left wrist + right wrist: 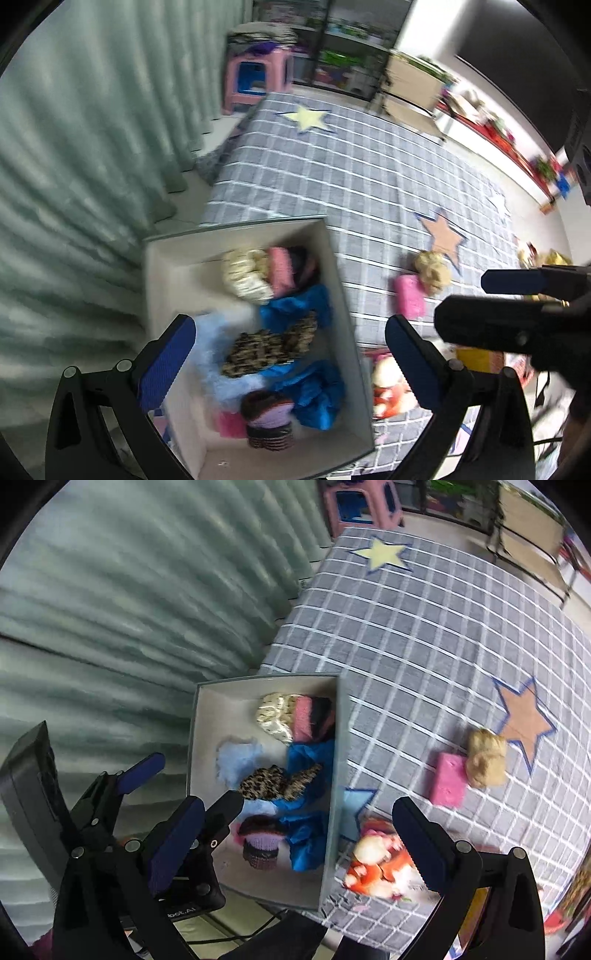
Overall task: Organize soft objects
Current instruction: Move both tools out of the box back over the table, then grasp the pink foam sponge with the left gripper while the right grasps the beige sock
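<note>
On the rug: a grey checked rug (424, 627) with stars, and a grey box (341, 738) set at its edge by the curtain (110, 609).
Box: half full already. Leopard-print piece (275, 781), blue cloth (308, 755), pale blue fluff (236, 757), cream bundle (275, 714) and a knitted purple-and-brown piece (260, 843) all lie inside.
Still loose: an orange-and-white plush toy (376, 864) lies just outside the box wall; a pink block (447, 779) and a tan fluffy lump (485, 758), touching each other, lie farther out by the brown star (524, 720).
Right gripper (299, 849): jaws wide, nothing held, and here's the key bit: the plush toy sits low between its fingers, nearer the right-hand one.
Left gripper (291, 362): jaws wide too, empty, hovering over the box; the toy lies off to its right, past the box wall.
Nearer arm: the right, clearly.
Toy's long axis: too blurred to call; it looks like a rounded heap.
Next move, my guess: right gripper drops onto the toy, then carries it left over the wall.
Watch for: the left gripper crowding the box on that side.
</note>
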`<state>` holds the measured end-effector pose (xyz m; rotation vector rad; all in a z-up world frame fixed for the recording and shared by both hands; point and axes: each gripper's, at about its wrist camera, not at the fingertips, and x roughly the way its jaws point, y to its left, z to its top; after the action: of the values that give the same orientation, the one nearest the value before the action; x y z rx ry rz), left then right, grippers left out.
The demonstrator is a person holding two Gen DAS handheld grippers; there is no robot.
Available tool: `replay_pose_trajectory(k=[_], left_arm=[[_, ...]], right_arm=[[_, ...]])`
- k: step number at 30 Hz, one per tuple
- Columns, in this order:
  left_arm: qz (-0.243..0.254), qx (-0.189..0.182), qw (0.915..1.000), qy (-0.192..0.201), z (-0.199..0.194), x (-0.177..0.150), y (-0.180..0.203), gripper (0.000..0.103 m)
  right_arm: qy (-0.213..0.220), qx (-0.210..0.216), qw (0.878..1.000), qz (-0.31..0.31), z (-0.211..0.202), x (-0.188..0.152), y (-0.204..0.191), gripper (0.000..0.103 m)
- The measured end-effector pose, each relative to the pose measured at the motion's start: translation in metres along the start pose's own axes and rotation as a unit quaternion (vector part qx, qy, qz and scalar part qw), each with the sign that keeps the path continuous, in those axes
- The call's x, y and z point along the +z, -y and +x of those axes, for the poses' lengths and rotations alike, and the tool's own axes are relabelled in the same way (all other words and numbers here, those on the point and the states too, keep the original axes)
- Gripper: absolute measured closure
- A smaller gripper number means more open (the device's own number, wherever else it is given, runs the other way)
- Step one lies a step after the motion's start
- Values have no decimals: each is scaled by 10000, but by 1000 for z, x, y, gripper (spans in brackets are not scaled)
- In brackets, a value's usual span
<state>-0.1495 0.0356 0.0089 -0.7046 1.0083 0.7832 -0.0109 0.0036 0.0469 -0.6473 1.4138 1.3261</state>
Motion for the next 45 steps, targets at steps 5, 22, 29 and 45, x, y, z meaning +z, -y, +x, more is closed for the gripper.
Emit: replay_pose_trajectory(k=[5, 22, 29, 45], left_arm=[[525, -306, 9981, -132, 7, 11, 53, 0], [949, -216, 9912, -900, 81, 23, 143, 0], [652, 6, 9913, -1147, 110, 26, 144, 0], [357, 225, 9844, -1706, 183, 30, 167, 0]], right_arm=[[21, 47, 9981, 621, -30, -14, 53, 1], [-820, -616, 9860, 1318, -27, -15, 215, 1], [-1697, -553, 9798, 902, 54, 22, 242, 1], [-2212, -1498, 9611, 706, 127, 25, 306, 1]])
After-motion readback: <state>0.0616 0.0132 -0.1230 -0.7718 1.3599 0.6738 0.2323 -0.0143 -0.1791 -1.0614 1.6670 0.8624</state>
